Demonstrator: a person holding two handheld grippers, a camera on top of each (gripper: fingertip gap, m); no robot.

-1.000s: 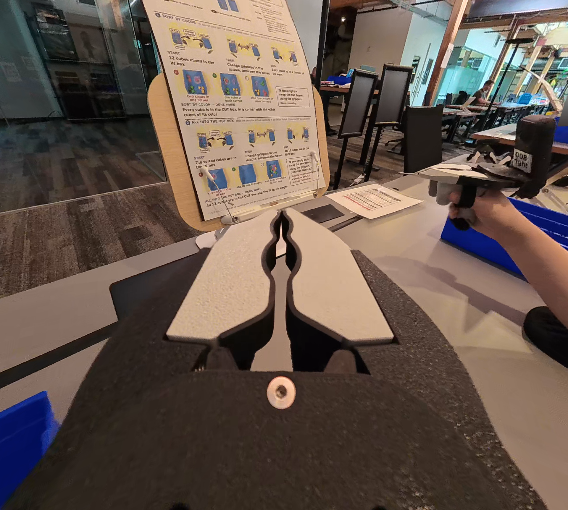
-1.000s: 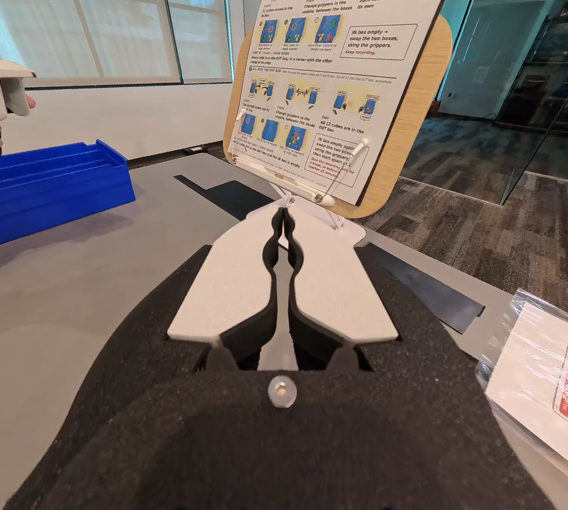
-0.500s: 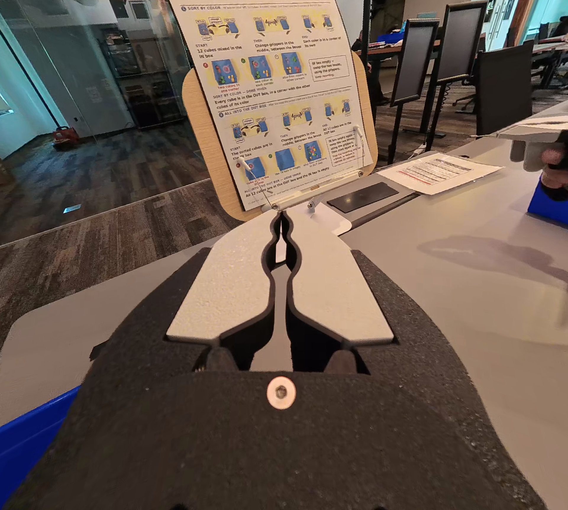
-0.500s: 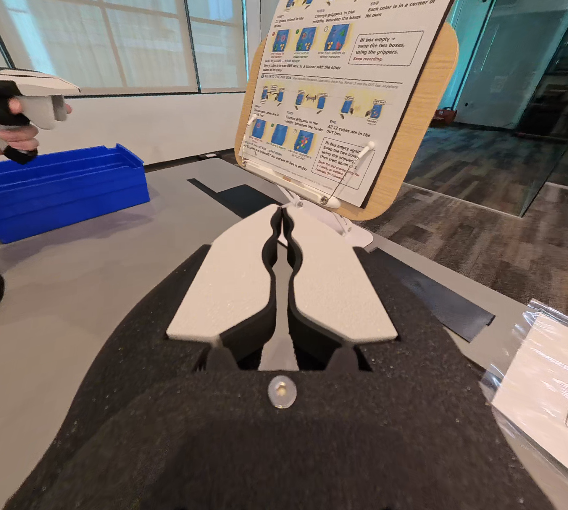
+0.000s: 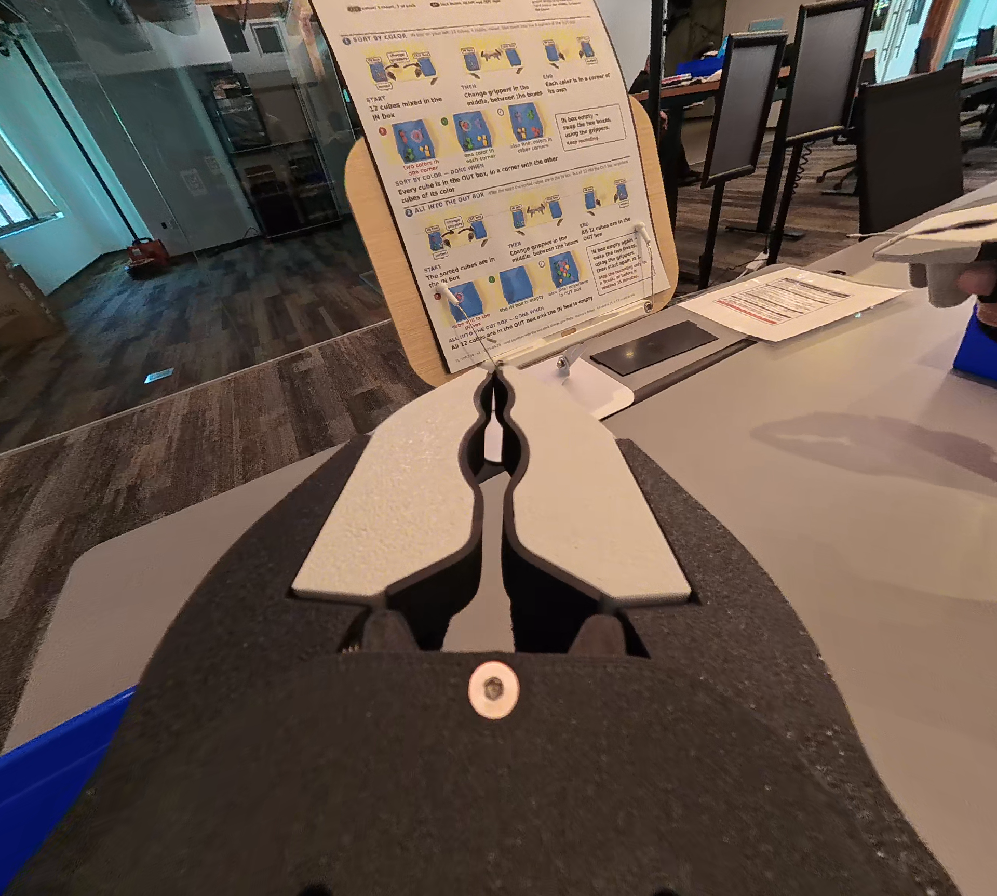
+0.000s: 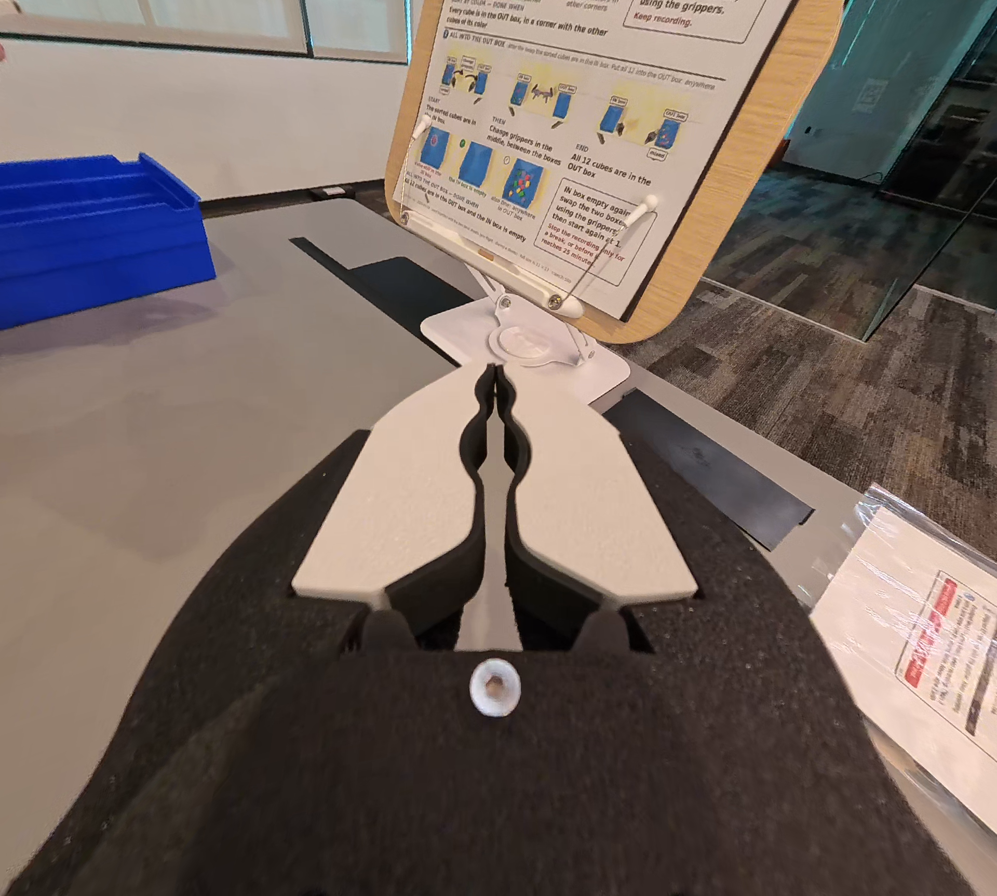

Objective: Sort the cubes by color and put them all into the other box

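My left gripper (image 5: pixel 494 373) is shut and empty, held above the grey table (image 5: pixel 809 519) and pointing at the instruction board (image 5: pixel 485 141). My right gripper (image 6: pixel 495 372) is shut and empty, also pointing at the board (image 6: pixel 593 87). One blue box (image 6: pixel 91 233) stands at the left of the right wrist view; its inside is hidden. A blue box edge (image 5: pixel 48 784) shows at the lower left of the left wrist view, and a blue box corner (image 5: pixel 974 352) at its right edge. The other gripper (image 5: pixel 939 238), held in a hand, shows at the right edge. No cubes are in view.
The board stands on a white base (image 6: pixel 528 346) at the table's far edge. A black strip (image 6: pixel 701 465) runs along that edge. A printed sheet in a plastic sleeve (image 6: pixel 917 654) lies on the right, also in the left wrist view (image 5: pixel 782 301). Chairs and monitors (image 5: pixel 809 104) stand beyond.
The left gripper has swung left and closer to the board; the other gripper and hand slid to the right edge. The right gripper moved nearer the board and tilted down. Both stayed shut.
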